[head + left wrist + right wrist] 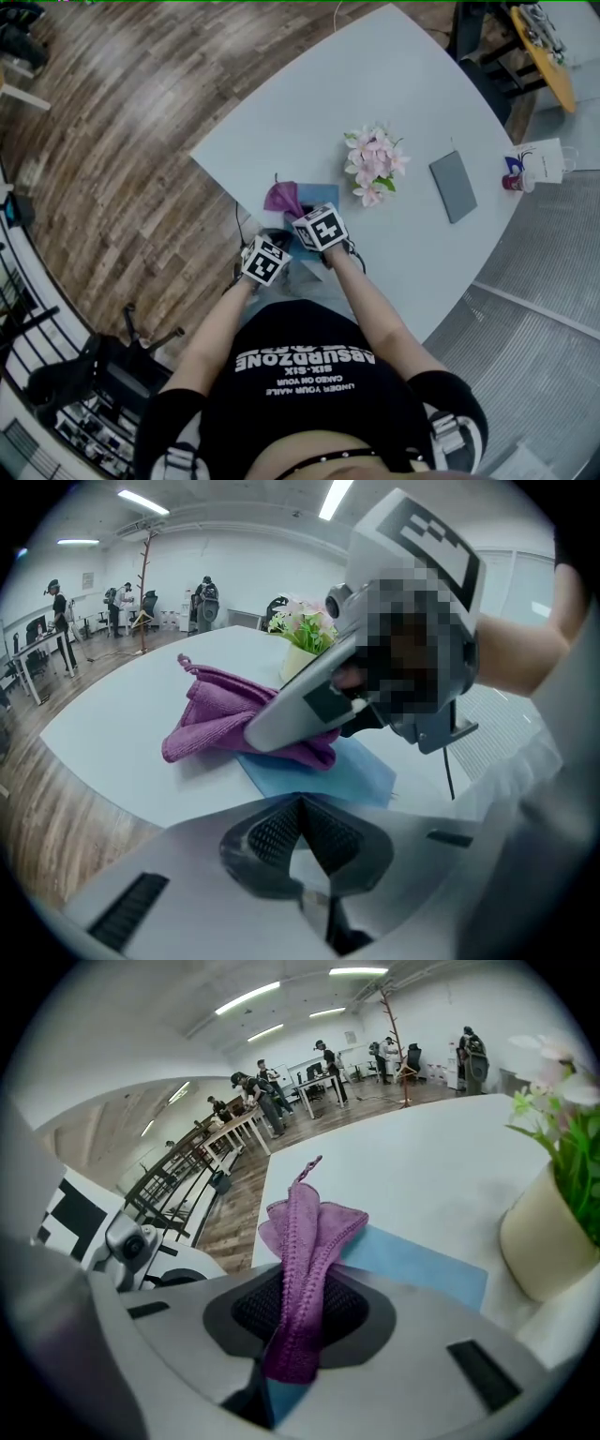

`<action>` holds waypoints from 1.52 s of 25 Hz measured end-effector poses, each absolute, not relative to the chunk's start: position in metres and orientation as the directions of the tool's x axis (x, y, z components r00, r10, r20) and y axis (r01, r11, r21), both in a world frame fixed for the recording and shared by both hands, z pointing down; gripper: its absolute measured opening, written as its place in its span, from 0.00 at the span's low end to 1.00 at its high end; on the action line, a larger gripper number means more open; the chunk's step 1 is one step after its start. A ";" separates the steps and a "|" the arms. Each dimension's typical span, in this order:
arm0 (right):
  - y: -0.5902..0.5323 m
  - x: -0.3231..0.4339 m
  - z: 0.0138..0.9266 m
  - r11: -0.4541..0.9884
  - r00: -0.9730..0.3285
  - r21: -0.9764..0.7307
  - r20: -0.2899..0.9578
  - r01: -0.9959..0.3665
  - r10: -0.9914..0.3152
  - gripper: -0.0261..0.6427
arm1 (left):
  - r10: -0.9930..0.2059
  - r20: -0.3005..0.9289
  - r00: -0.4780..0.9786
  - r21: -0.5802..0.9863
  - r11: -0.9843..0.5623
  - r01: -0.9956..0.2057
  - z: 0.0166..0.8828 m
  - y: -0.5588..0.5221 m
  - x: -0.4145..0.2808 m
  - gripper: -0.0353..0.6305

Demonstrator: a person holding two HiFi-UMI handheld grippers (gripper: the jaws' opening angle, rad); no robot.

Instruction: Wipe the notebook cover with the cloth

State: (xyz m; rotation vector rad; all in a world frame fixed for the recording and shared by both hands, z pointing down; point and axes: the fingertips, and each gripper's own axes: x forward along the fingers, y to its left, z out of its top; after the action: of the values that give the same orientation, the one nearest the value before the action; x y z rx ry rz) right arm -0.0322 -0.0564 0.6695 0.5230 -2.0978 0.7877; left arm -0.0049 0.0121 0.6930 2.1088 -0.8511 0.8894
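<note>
The blue notebook [328,771] lies flat near the edge of the white table [375,84], with the purple cloth [305,1241] bunched on its cover. I'd say the wiping has barely begun, and most of the cover looks unwiped. The right gripper [300,1321] reaches low over it, its 2 jaws pinching the cloth. The left gripper [300,803] hangs just short of the notebook, jaws pressed together and empty.

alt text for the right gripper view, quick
The right gripper is shut on a purple cloth that stands bunched over a blue notebook on a white table. A pale flower pot sits at the right; people and desks lie behind.
</note>
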 end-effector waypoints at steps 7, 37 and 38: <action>-0.061 -0.017 0.670 0.657 -0.582 -0.371 0.803 -0.656 -0.128 0.17 | -0.311 0.782 0.540 0.316 -0.550 -0.773 0.694 0.012 -0.005 0.08; -0.072 0.063 0.673 0.528 -0.511 -0.333 0.827 -0.781 -0.234 0.17 | -0.316 0.788 0.529 0.289 -0.570 -0.770 0.695 0.014 -0.003 0.08; -0.073 0.066 0.673 0.523 -0.508 -0.332 0.828 -0.785 -0.237 0.17 | -0.315 0.787 0.530 0.289 -0.570 -0.769 0.695 0.014 -0.003 0.08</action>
State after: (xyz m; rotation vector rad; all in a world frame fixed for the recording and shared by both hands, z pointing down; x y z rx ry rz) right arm 0.0661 -0.0725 0.6730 0.8303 -2.0162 0.9342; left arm -0.0032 0.0140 0.6949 2.1347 -0.8755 0.9245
